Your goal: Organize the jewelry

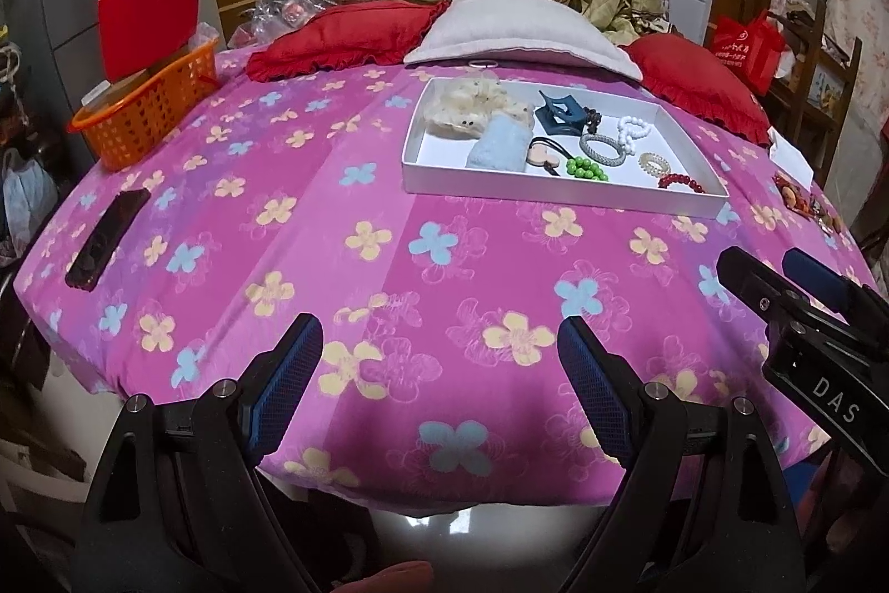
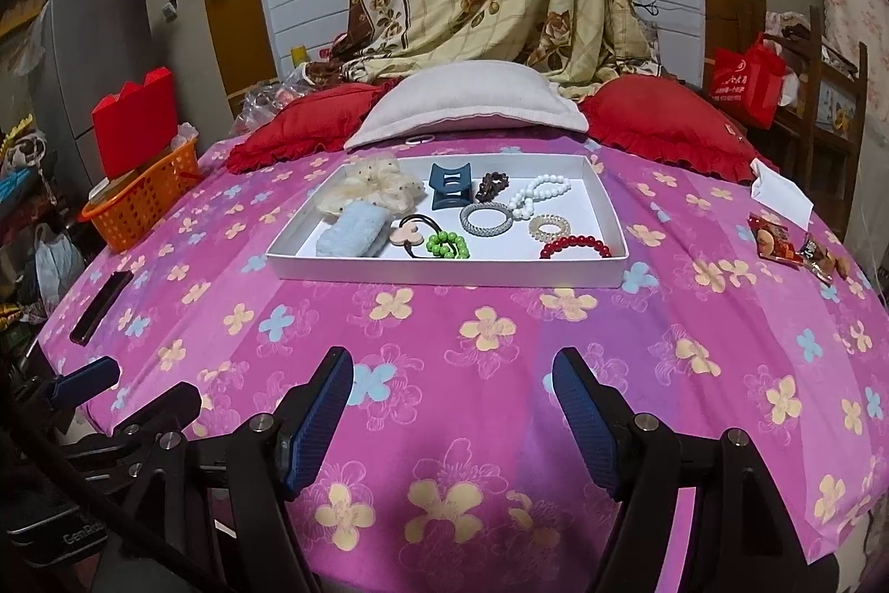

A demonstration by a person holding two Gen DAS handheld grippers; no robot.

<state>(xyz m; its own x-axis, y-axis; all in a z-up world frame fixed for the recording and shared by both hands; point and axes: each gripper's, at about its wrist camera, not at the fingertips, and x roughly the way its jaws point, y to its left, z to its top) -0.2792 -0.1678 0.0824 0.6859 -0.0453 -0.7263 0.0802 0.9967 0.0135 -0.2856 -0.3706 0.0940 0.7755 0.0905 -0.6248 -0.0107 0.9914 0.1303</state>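
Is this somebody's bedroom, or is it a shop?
Most likely a bedroom at home: a bed under a pink flowered sheet, pillows at its head, and a fridge beside it. The white tray holds somebody's own jewelry.

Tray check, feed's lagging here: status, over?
Left gripper and right gripper open, empty. Jewelry in white tray. Nothing in the way.

- Bed (image 2: 444, 332) under a pink flowered sheet.
- White tray (image 2: 444, 272) mid-bed, filled with jewelry.
- Red pillows (image 2: 667, 120) and a grey pillow (image 2: 472, 104) at the far end.
- Orange basket (image 2: 144, 204) at the far left.
- Black phone (image 2: 103, 298) near the left edge.
- Snack packets (image 2: 789, 245) and white paper (image 2: 780, 195) at right.
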